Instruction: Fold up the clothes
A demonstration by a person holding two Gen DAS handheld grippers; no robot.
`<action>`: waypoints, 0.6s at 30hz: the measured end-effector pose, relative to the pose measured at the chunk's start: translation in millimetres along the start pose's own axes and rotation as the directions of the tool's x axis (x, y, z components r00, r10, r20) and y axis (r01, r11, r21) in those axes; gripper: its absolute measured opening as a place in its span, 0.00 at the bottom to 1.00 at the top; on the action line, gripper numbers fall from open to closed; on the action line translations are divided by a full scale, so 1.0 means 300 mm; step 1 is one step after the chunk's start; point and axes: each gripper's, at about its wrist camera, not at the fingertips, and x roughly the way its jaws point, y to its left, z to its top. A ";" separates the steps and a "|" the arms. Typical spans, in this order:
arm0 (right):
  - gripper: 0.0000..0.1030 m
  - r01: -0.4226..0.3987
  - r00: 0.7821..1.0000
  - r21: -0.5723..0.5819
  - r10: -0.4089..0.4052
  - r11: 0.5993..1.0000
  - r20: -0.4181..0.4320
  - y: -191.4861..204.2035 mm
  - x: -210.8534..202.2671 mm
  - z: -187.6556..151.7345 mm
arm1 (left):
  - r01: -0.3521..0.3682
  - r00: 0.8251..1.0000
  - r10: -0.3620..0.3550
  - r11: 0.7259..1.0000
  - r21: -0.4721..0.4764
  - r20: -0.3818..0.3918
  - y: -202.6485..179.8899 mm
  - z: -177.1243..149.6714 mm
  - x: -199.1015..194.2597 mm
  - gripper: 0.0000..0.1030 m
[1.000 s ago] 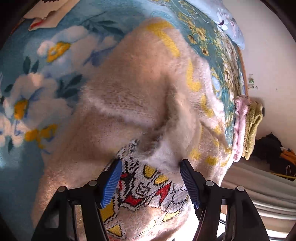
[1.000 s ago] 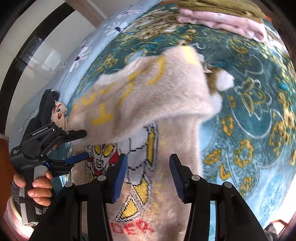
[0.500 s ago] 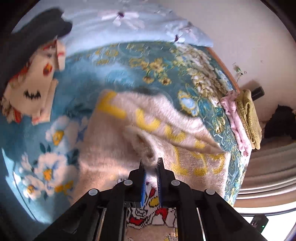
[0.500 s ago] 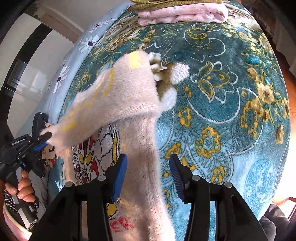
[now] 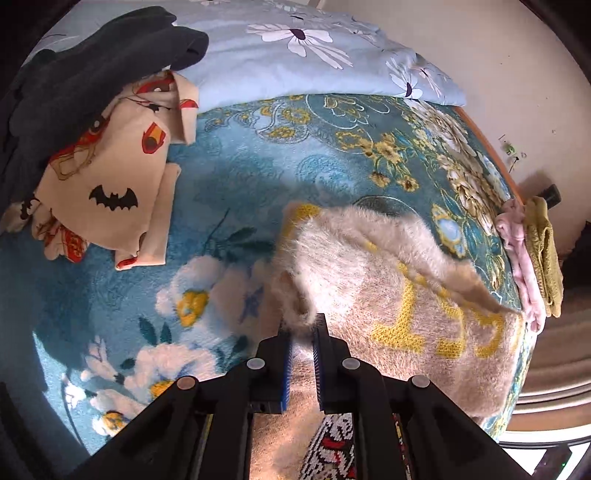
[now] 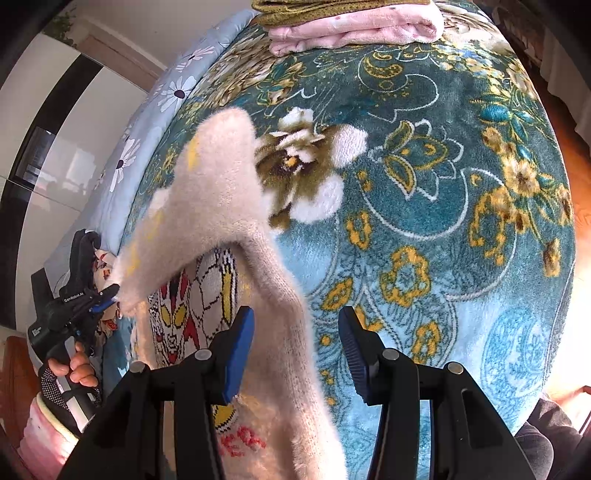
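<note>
A fuzzy beige sweater (image 5: 399, 291) with yellow letters and a red, white and yellow cartoon figure lies on the teal floral blanket (image 5: 236, 173). My left gripper (image 5: 302, 332) is shut on a fold of the sweater's edge and lifts it off the blanket. In the right wrist view the sweater (image 6: 218, 206) hangs stretched from the left gripper (image 6: 107, 299), which a hand holds at the far left. My right gripper (image 6: 295, 343) stands open just above the sweater's lower right edge, with the cloth between its blue pads but not clamped.
A cream printed garment (image 5: 107, 192) and a dark one (image 5: 85, 74) lie crumpled at the blanket's far left. A folded pink piece (image 6: 354, 29) and an olive piece (image 6: 332, 5) are stacked at the far edge. A pale floral quilt (image 5: 314, 59) runs along the back.
My left gripper has shut on the sweater's edge and pulled it up and back, lifting the fold. The right gripper stayed open and drew slightly away over the lower edge.
</note>
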 end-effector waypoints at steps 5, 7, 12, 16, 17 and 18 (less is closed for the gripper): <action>0.47 -0.068 0.997 -0.128 0.074 0.989 0.039 0.160 0.011 0.138 | -0.030 1.000 0.030 0.997 0.067 0.005 -0.065 0.005 -0.012 0.11; 0.47 -0.083 0.995 -0.175 0.092 0.981 0.042 0.220 0.031 0.188 | -0.032 0.999 0.032 0.998 0.046 -0.001 -0.055 0.006 -0.002 0.11; 0.47 -0.071 0.997 -0.205 0.070 0.976 -0.012 0.268 0.137 0.267 | -0.033 0.999 0.033 0.999 0.012 -0.025 -0.021 -0.010 0.030 0.14; 0.47 -0.042 0.996 -0.159 0.030 0.986 -0.081 0.211 0.242 0.287 | -0.046 0.998 0.047 0.998 0.032 -0.043 -0.034 -0.011 0.054 0.14; 0.47 -0.036 0.995 -0.159 0.021 0.987 -0.097 0.201 0.261 0.295 | -0.051 0.997 0.053 0.998 0.037 -0.051 -0.039 -0.008 0.064 0.14; 0.47 -0.033 0.994 -0.159 0.015 0.987 -0.112 0.193 0.277 0.303 | -0.058 0.997 0.060 0.997 0.041 -0.056 -0.043 -0.006 0.073 0.15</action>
